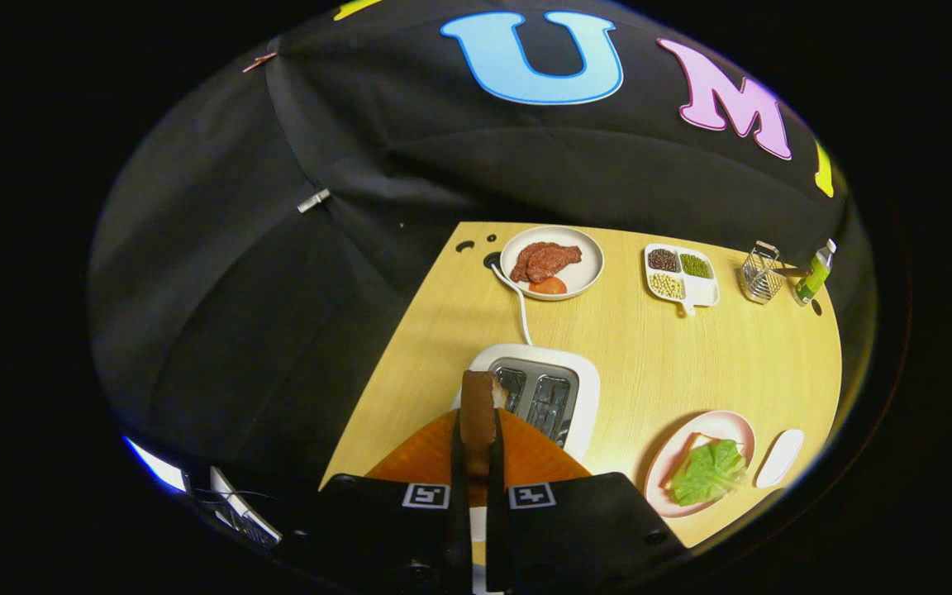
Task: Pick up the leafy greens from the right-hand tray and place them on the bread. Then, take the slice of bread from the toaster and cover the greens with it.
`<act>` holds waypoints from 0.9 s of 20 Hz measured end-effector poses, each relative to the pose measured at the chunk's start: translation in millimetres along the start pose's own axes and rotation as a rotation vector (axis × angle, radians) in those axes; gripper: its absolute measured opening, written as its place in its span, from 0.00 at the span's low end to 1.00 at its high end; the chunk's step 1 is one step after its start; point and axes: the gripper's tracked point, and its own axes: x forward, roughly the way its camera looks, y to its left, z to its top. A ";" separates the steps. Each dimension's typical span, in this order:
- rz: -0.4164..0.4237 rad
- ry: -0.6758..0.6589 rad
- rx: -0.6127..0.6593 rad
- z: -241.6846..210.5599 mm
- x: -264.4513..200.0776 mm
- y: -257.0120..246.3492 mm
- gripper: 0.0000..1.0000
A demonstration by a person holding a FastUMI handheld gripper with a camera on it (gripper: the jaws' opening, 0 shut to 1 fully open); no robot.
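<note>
Item: gripper [477, 413], both fingers clamped on a slice of bread [477, 417], seen edge-on as a narrow brown strip with a pale patch at its top. The slice is held above the worktop [691, 364], just beside the near end of the toaster [544, 395], whose slots look empty.

Item: pink plate [659, 463], well to the right of the fingers. It carries a pale base slice [695, 446] with the leafy greens [707, 473] lying on top: bright green, crinkled, spread flat, overhanging the base slice towards the near side. A small white tray [780, 457] sits just beside this plate (seemingly the one the greens came from).

Step in hand, as judged: carry the held slice across to the pink plate and cover the greens. To do it well, keep the slice lifted clear of the toaster's rim, turn it from edge-on to flat before lowering, centre it over the greens, not the plate's rim, and release only when it rests there, so the leaf is not dragged off.

Other stock: round plate [587, 248] with red-brown meat [545, 260], divided dish of beans [683, 277], wire holder [761, 273], green bottle [813, 277], all beyond the toaster.
</note>
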 end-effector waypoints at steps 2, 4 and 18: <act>0.042 -0.011 0.038 7.3 -23.3 -2.7 0.11; 0.065 -0.036 0.073 16.5 -48.1 -16.8 0.11; -0.196 -0.098 0.241 -47.8 -103.8 -275.6 0.11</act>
